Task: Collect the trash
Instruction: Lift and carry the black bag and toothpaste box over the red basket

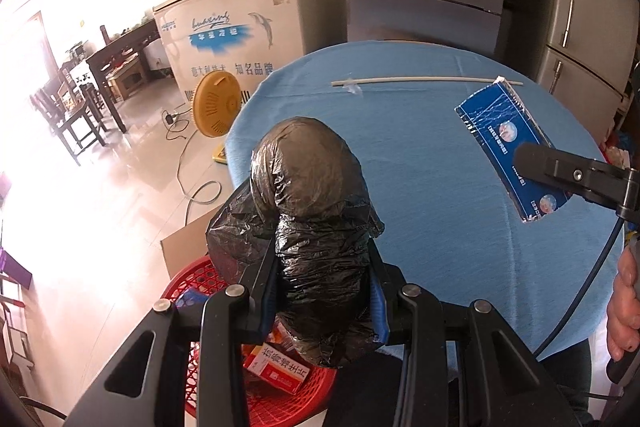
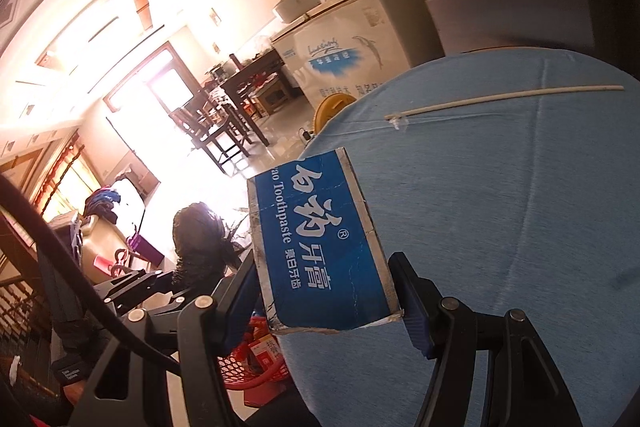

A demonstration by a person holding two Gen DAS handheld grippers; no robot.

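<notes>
A: Start at the basket (image 1: 208, 283). What's in it?

B: It's a red mesh basket on the floor, just left of the table (image 1: 440, 155) edge. Inside lies a red-and-white carton (image 1: 276, 371) with printed characters, and something blue shows at the basket's left side, too hidden to name.

A: And above the basket?

B: The left gripper (image 1: 324, 291) is clamped on a black bag (image 1: 312, 195). Both blue pads press into the crumpled plastic, and the bag bulges up past the fingertips. It hangs over the basket's right part and the table edge, clear of both.

A: Does the bag hold anything?

B: It looks stuffed, but I can't tell with what.

A: Moving right from the basket?

B: The round table with its blue cloth. Far across it from the basket lies a thin white stick (image 1: 424, 80) with tape at its ends.

A: And the right gripper (image 2: 328, 291)?

B: It grips a blue toothpaste box (image 2: 320, 247), flattened, white lettering facing the camera. The jaws squeeze its lower end, the left pad against its edge. In the left wrist view the box (image 1: 508, 143) is held above the table's right side, well apart from the basket.

A: Anything else in the basket from the right wrist view?

B: The same carton (image 2: 266, 349), seen below the box, past the table edge.
</notes>
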